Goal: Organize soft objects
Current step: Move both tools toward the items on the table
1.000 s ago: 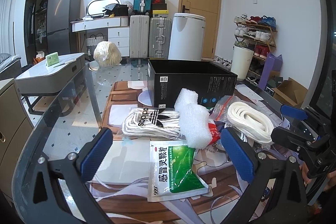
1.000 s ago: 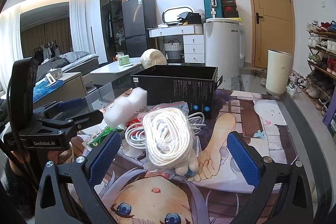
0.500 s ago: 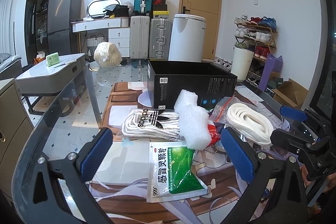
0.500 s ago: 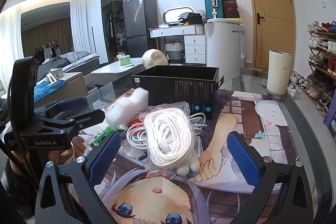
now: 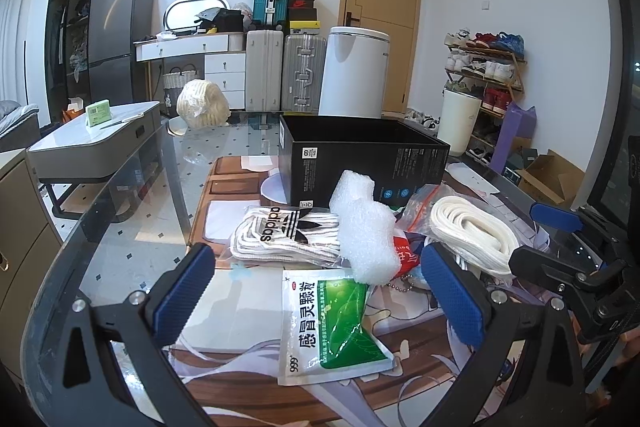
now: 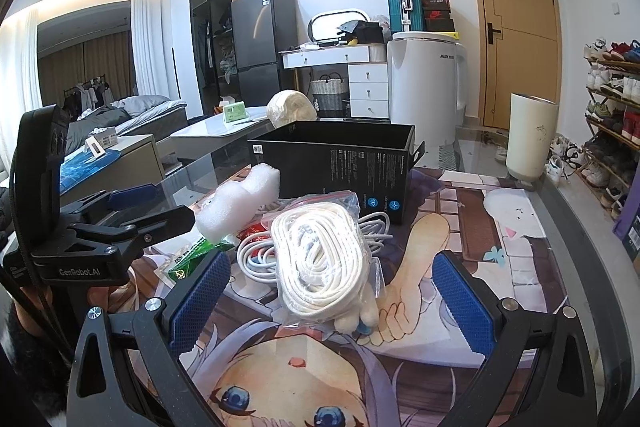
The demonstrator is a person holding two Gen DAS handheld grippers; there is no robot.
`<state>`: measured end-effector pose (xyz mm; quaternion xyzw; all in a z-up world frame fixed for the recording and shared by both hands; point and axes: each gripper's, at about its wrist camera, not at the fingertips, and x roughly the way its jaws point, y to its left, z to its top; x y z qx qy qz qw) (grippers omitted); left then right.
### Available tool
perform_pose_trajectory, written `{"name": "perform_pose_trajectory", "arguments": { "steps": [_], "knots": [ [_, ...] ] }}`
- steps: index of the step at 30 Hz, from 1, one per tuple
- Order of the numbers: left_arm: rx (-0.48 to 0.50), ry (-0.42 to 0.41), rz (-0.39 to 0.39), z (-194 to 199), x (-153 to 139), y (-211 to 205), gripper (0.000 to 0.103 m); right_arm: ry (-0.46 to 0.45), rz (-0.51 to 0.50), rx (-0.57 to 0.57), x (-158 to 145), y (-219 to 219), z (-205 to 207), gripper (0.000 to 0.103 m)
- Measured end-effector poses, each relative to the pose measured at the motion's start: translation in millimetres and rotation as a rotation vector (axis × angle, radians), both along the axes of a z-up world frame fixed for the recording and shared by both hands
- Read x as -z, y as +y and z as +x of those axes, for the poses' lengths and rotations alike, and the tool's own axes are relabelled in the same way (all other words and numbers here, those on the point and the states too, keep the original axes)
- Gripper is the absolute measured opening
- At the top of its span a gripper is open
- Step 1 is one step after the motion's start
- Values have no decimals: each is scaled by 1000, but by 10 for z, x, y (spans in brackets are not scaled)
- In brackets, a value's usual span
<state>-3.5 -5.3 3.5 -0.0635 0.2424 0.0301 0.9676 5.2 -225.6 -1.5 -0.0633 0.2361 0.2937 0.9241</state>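
A pile of soft items lies on the printed mat in front of an open black box [image 5: 360, 155] [image 6: 336, 155]. In it are a white foam wrap [image 5: 362, 227] [image 6: 236, 203], a packet of white adidas socks [image 5: 286, 237], a bagged coil of white rope [image 5: 472, 231] [image 6: 320, 259] and a green medicine sachet [image 5: 332, 323]. My left gripper [image 5: 320, 301] is open, low over the sachet with nothing between its fingers. My right gripper [image 6: 332, 299] is open too, its blue pads on either side of the bagged rope without touching it.
A white cable [image 6: 256, 255] and a red packet [image 5: 402, 251] lie under the pile. The glass table edge [image 5: 100, 227] curves to the left. Beyond stand a grey side table [image 5: 92, 143], suitcases [image 5: 280, 71], a white bin [image 5: 356, 71] and a shoe rack [image 5: 484, 79].
Both grippers have barely shifted; the right one has edged slightly nearer the bagged rope. Nothing was taken hold of or let go.
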Motion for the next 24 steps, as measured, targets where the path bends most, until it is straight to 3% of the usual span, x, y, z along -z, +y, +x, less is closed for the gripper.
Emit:
{"name": "perform_pose_trajectory", "arguments": {
  "steps": [24],
  "knots": [
    [17,22,25,4,25,-38,103,18,-24,-1,5,1,41,103]
  ]
}}
